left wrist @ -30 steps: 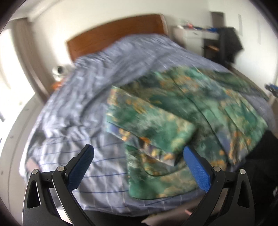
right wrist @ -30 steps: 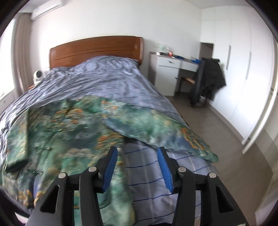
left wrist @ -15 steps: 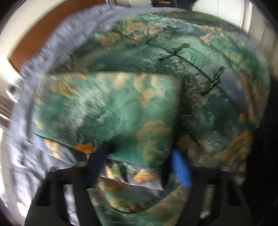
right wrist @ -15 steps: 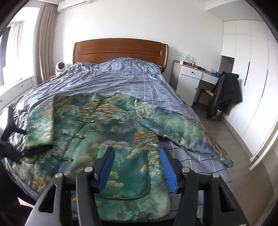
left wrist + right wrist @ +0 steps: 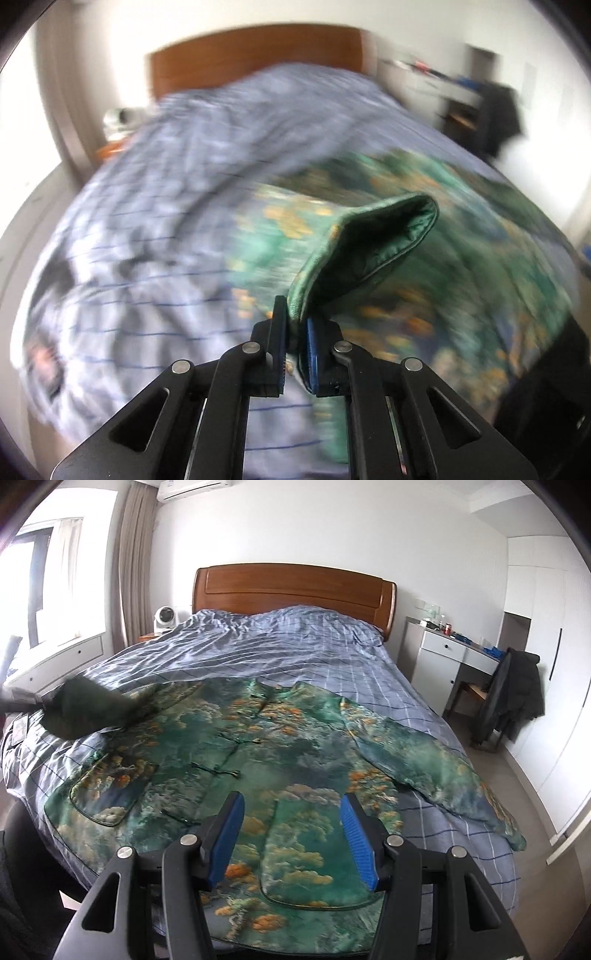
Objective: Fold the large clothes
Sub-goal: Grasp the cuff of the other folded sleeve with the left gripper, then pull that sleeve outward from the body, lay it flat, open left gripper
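A green silk jacket point(image 5: 280, 760) with orange and white cloud print lies face up on the bed, front buttons up the middle, its right sleeve point(image 5: 436, 764) spread out to the right. My left gripper point(image 5: 295, 332) is shut on the cuff of the left sleeve point(image 5: 373, 243) and holds it lifted; the sleeve opening shows its dark lining. In the right wrist view that lifted sleeve point(image 5: 88, 709) is a dark blur at the left. My right gripper point(image 5: 291, 834) is open and empty above the jacket's hem.
The bed point(image 5: 295, 646) has a blue checked duvet and a wooden headboard point(image 5: 295, 587). A white desk point(image 5: 454, 657) and a chair with a dark coat point(image 5: 517, 698) stand at the right. A small fan point(image 5: 166, 616) sits by the window at the left.
My left gripper has shut on the left sleeve's cuff and lifted it off the jacket. My right gripper has moved back and left, over the hem, still open.
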### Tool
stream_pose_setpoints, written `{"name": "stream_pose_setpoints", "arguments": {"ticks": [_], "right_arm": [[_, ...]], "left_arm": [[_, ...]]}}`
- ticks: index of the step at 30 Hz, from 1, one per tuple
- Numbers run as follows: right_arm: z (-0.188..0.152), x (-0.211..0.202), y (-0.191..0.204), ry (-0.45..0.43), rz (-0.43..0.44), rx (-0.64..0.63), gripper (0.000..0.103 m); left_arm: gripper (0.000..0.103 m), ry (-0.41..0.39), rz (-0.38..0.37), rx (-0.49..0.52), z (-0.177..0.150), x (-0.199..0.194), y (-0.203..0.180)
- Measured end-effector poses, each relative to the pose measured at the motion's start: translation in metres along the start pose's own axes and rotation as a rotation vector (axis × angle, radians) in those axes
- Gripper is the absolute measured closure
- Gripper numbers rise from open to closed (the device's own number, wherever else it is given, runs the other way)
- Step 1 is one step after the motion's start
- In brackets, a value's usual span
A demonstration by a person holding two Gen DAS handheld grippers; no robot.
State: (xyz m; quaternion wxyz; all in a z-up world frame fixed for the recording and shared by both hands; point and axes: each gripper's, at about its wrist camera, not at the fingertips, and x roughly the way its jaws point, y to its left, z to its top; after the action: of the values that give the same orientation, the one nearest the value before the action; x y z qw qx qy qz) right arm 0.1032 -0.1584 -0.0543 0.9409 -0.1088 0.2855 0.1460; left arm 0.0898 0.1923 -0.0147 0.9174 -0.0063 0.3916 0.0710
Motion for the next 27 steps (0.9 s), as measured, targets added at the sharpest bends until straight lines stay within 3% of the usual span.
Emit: {"name": "stream_pose_setpoints", "arguments": {"ticks": [6, 11, 17, 22, 25, 27], "right_arm": [[0.001, 0.001, 0.009, 0.002, 0.025, 0.001, 0.048], [0.001, -0.001, 0.01, 0.005, 0.025, 0.006, 0.048], [0.0, -0.003, 0.011, 0.013, 0.021, 0.016, 0.048], [-0.001, -0.003, 0.013, 0.012, 0.022, 0.007, 0.048], [-0.003, -0.003, 0.013, 0.015, 0.026, 0.008, 0.048], [-0.005, 0.0, 0.013, 0.026, 0.032, 0.014, 0.048]], "left_arm": [[0.097, -0.003, 0.269, -0.253, -0.014, 0.012, 0.095], [0.097, 0.078, 0.401, -0.461, -0.047, 0.054, 0.159], [0.097, 0.159, 0.463, -0.533, -0.075, 0.097, 0.191], [0.096, 0.2, 0.506, -0.541, -0.082, 0.111, 0.198], [0.09, 0.227, 0.574, -0.53, -0.084, 0.11, 0.199], [0.072, 0.226, 0.605, -0.539, -0.087, 0.103, 0.198]]}}
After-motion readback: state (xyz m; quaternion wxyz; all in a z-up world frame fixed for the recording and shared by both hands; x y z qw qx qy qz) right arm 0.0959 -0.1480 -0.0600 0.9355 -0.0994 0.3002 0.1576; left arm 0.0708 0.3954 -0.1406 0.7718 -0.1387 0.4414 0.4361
